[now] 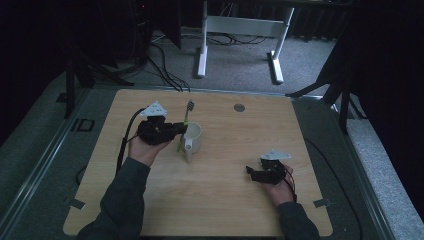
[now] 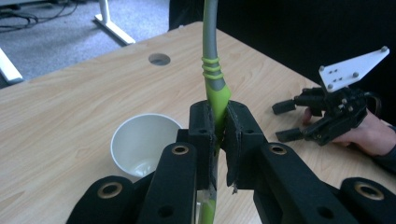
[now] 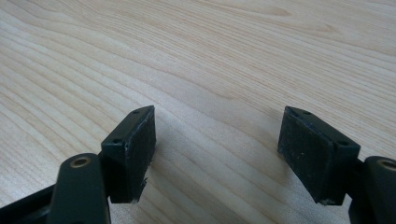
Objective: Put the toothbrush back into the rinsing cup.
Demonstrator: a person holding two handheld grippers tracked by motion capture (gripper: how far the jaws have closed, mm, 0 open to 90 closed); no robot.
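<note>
My left gripper (image 1: 183, 128) (image 2: 217, 126) is shut on a green and grey toothbrush (image 1: 185, 125) (image 2: 214, 79), clamped at its green handle. The brush stands tilted beside a white mug (image 1: 193, 139) (image 2: 140, 143), its bristle head (image 1: 190, 105) pointing toward the table's far side. The mug sits upright just right of the left gripper, and I see nothing inside it. My right gripper (image 1: 251, 172) (image 3: 219, 154) rests low over bare wood near the right front of the table, jaws wide apart with nothing between them. It also appears in the left gripper view, as the right gripper (image 2: 286, 120) in a hand.
The wooden table (image 1: 240, 150) has a round cable hole (image 1: 239, 107) (image 2: 159, 59) at its far middle. Behind the table stand a white desk frame (image 1: 240, 30) and floor cables (image 1: 165, 65). Dark tripod legs flank both sides.
</note>
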